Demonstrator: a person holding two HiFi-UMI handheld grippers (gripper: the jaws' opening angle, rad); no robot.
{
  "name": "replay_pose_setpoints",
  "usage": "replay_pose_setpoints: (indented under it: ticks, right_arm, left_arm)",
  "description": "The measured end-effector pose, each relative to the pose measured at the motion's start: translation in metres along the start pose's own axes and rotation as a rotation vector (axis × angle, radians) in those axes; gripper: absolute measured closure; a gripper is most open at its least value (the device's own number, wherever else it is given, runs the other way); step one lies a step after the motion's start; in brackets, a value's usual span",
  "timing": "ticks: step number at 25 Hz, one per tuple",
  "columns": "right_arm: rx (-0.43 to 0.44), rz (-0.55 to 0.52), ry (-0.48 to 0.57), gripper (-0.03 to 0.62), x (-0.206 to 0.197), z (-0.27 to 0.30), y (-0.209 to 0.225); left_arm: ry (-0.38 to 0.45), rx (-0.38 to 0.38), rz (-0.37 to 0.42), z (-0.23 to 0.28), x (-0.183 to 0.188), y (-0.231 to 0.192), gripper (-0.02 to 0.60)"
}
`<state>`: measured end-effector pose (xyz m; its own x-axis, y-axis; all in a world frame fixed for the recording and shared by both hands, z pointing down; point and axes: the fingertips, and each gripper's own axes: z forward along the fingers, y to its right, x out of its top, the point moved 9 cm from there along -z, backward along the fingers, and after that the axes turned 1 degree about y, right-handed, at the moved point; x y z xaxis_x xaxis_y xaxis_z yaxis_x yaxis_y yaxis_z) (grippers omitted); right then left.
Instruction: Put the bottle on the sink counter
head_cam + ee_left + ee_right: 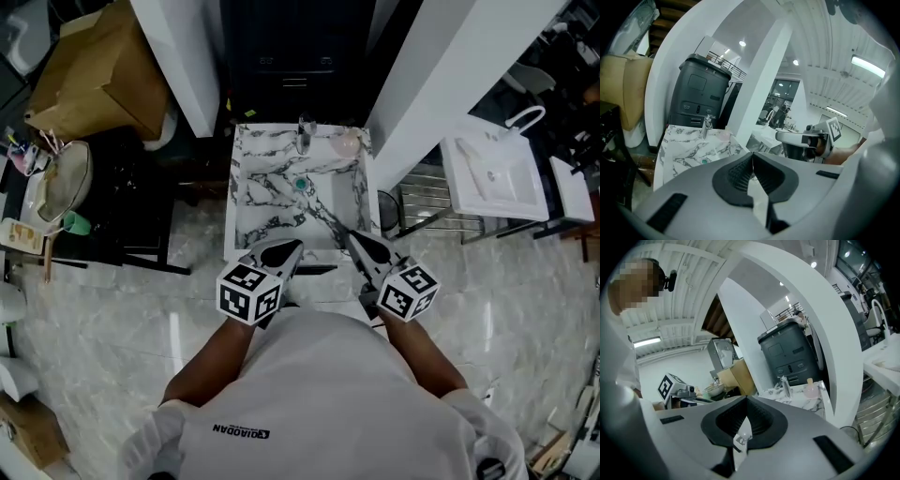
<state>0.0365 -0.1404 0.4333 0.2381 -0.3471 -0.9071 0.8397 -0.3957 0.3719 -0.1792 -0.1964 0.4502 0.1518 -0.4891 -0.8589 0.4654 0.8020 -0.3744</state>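
The pink bottle point(349, 142) stands upright on the sink's tabletop point(238, 187), at twelve o'clock from the right hand-held gripper point(356, 241), one o'clock from the left hand-held gripper point(289, 249). The right is nearer; both are closed and empty.

surface: marble sink counter point(246, 202) | on it: faucet point(304, 134), pink bottle point(349, 142)

Glossy marble floor point(141, 319), white pillars point(178, 56)
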Motion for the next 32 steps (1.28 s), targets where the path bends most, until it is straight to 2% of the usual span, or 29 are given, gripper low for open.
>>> replay_pose_setpoints:
  ticks: [8,15,22,27,32]
  right_arm:
    - [0.042,-0.048,-0.029,0.554,-0.015,-0.068,-0.016]
    - [0.067,-0.036,-0.027,0.554,-0.038,-0.119,-0.027]
    - [0.097,-0.010,0.005,0.554,-0.055,-0.139,-0.042]
    - [0.111,-0.001,-0.005,0.554,-0.060,-0.146,-0.049]
    - [0.116,-0.009,-0.014,0.554,-0.064,-0.149,-0.056]
  left_arm:
    - [0.018,0.005,0.043,-0.006,-0.014,0.078,0.566]
    - [0.024,0.052,-0.021,-0.025,-0.052,0.123,0.566]
    - [0.048,0.131,-0.013,-0.053,-0.067,0.146,0.566]
    - [0.040,0.142,-0.015,-0.058,-0.073,0.155,0.566]
    - [0.054,0.135,0.020,-0.057,-0.064,0.160,0.566]
